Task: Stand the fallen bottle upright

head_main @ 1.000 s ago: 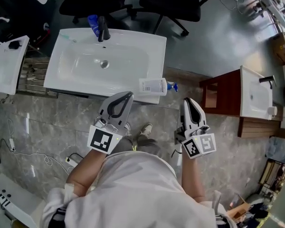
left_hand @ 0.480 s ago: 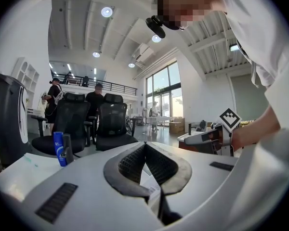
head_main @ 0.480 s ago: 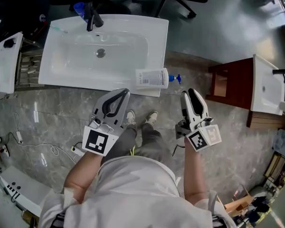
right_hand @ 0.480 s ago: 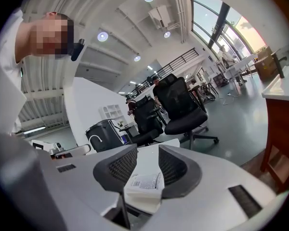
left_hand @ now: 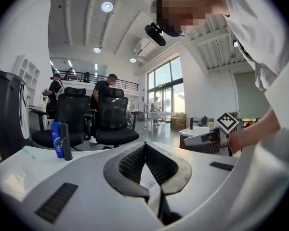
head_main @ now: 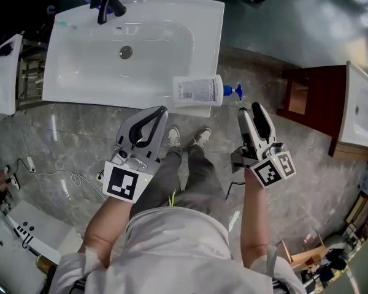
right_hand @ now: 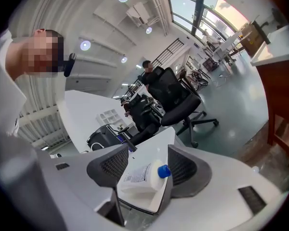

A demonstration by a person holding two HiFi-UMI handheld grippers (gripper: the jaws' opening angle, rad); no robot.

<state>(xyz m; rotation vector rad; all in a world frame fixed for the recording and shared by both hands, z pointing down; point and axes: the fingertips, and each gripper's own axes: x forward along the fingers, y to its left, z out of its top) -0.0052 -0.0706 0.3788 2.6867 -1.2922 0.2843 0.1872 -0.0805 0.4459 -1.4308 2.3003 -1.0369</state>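
Observation:
A white pump bottle (head_main: 199, 91) with a blue nozzle lies on its side on the near right corner of the white sink (head_main: 80, 84), nozzle pointing right. My left gripper (head_main: 161, 111) hovers just in front of the sink's edge, a little left of the bottle, jaws shut with the tips touching (left_hand: 145, 146). Through its jaw loop a bit of the bottle's label (left_hand: 149, 182) shows. My right gripper (head_main: 259, 110) is off the sink's right corner. Its jaws have just been opening and stand wide (right_hand: 148, 150). The bottle (right_hand: 142, 177) lies beyond them, untouched.
A black faucet (head_main: 107, 2) and a blue bottle (left_hand: 55, 138) stand at the sink's far edge. A second white basin (head_main: 0, 72) is at left, a wooden cabinet (head_main: 306, 97) with another basin (head_main: 362, 109) at right. Office chairs (left_hand: 113, 119) stand beyond the sink.
Both grippers have sunk toward the height of the sink's top. The right gripper has rolled and its jaws have parted. The bottle still lies where it was.

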